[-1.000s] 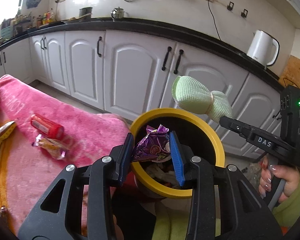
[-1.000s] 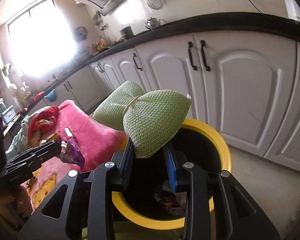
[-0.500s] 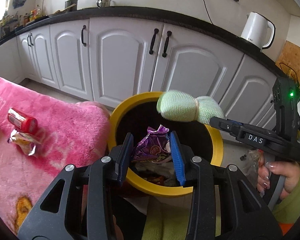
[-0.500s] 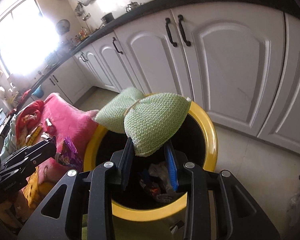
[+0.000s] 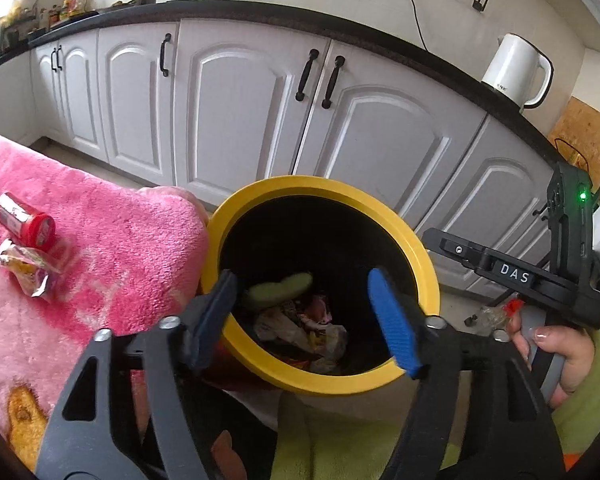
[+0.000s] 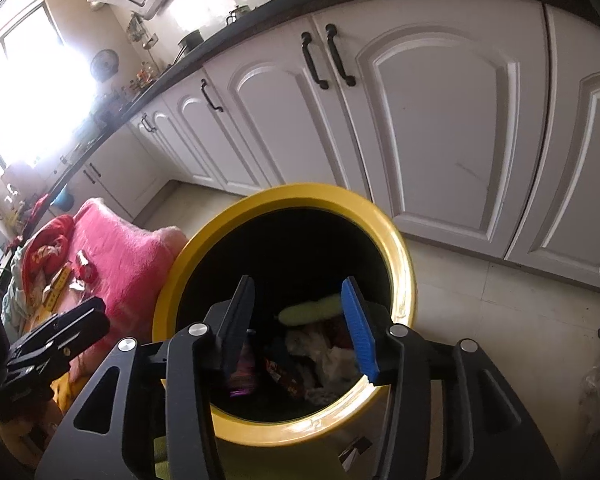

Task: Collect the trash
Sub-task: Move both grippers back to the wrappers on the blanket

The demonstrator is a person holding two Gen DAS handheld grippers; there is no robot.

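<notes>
Step in hand: both grippers are hanging over the yellow bin [image 5: 428, 276] and letting go, so the drop-off looks just about done.
Left gripper [image 5: 308, 316]: its jaws are opening wide, and nothing is sitting between them.
Right gripper [image 6: 300, 322]: its jaws are opening too, and nothing is sitting between them.
Green scrubber [image 5: 280, 287]: it is lying inside the bin, on top of the pile of old wrappers [image 5: 300, 324].
Purple wrapper [image 6: 242, 376]: a blurry purple thing is showing low in the bin near the left wall; it looks like a wrapper.
Trash still waiting: a small jar with a red lid [image 5: 26, 222] and a crinkly wrapper [image 5: 24, 270] are lying just beside each other on the pink blanket [image 5: 112, 248], to the left of the bin.
Next move: one gripper is probably going to the blanket next, with its jaws staying apart.
What it needs: the jar is round, so it may be rolling away if nudged; the wrapper is thin and flat, so the fingers may be catching the fluffy blanket too.
</notes>
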